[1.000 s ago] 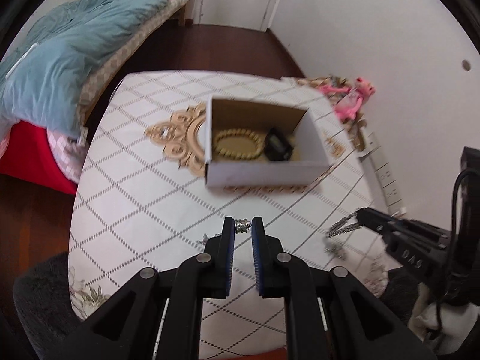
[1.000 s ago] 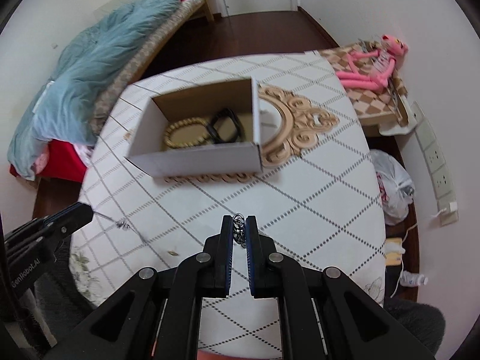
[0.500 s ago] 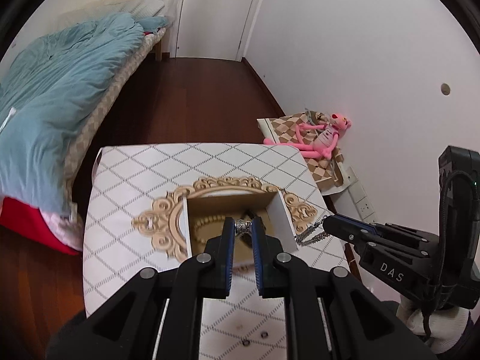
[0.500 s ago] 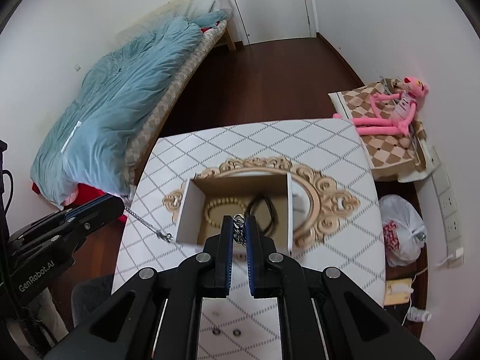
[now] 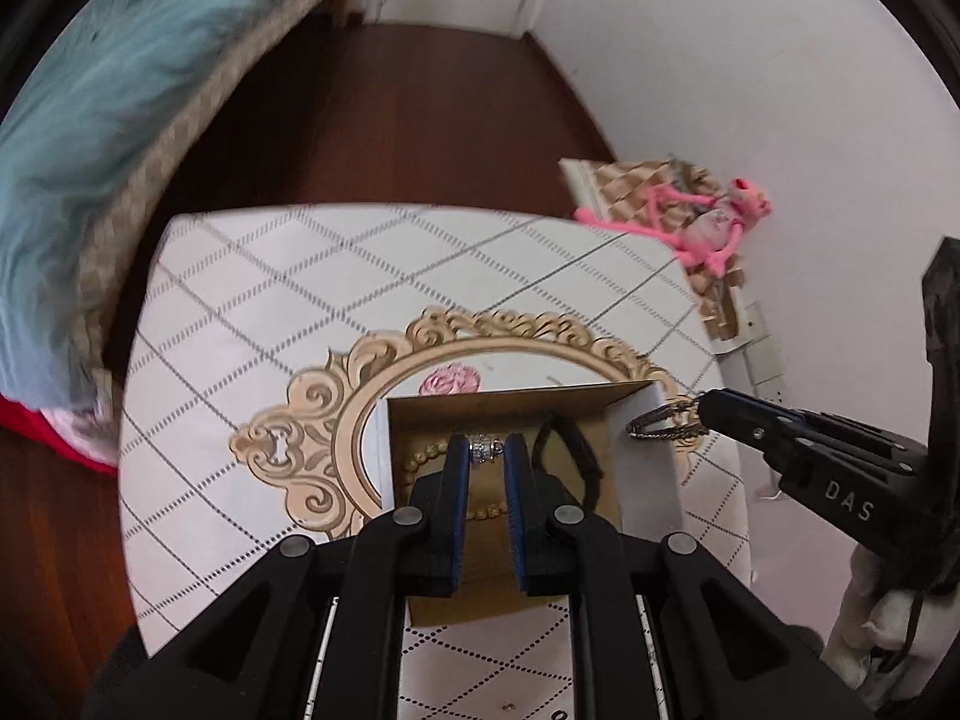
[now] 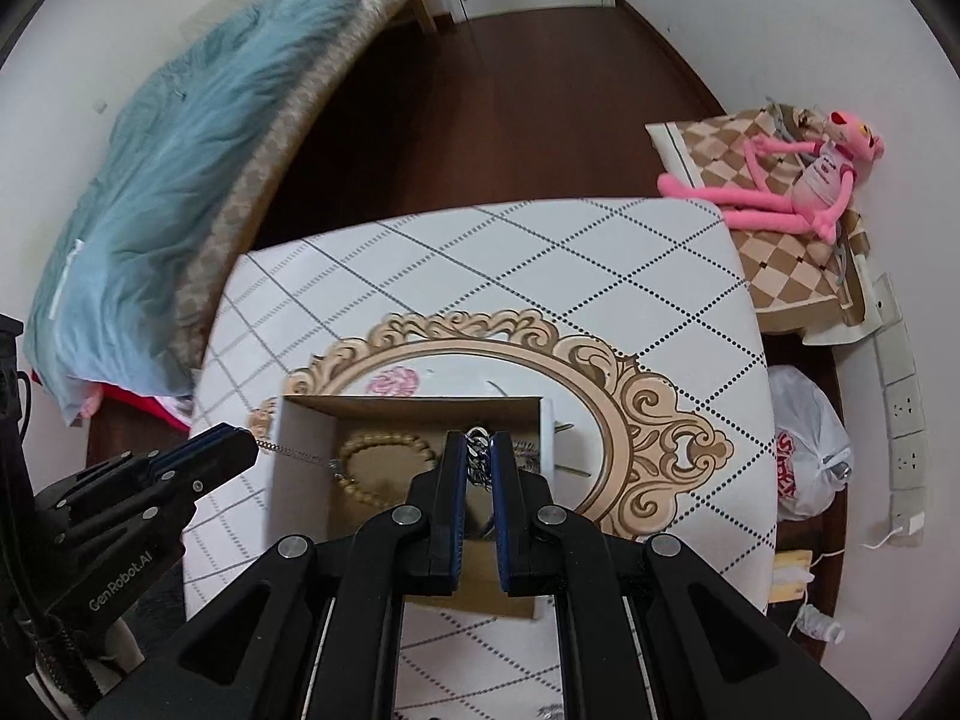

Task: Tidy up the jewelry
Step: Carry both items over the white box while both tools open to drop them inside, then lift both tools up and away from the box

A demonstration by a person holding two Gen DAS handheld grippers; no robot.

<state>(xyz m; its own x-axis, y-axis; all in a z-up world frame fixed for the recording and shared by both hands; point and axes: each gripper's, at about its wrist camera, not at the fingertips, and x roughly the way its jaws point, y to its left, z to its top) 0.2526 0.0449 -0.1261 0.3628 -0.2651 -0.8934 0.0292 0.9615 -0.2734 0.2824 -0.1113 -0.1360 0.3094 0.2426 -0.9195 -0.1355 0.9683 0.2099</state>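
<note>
Left wrist view: bed with blue quilt (image 5: 120, 78), dark wood floor (image 5: 420, 120), counter (image 5: 240, 312) in diamond-print cloth, open cardboard box (image 5: 645, 456) already holding a bead bracelet (image 6: 384, 444) and black band (image 5: 570, 450). Over it, left hand-held gripper (image 5: 487, 450) and right hand-held gripper (image 6: 477, 459) each pinch one end of a silver chain (image 6: 477, 450); judged nearly stowed, release pending.

"DAS" marks the right claw (image 5: 699, 414); "GenRobot.AI" marks the left claw (image 6: 255, 447).
</note>
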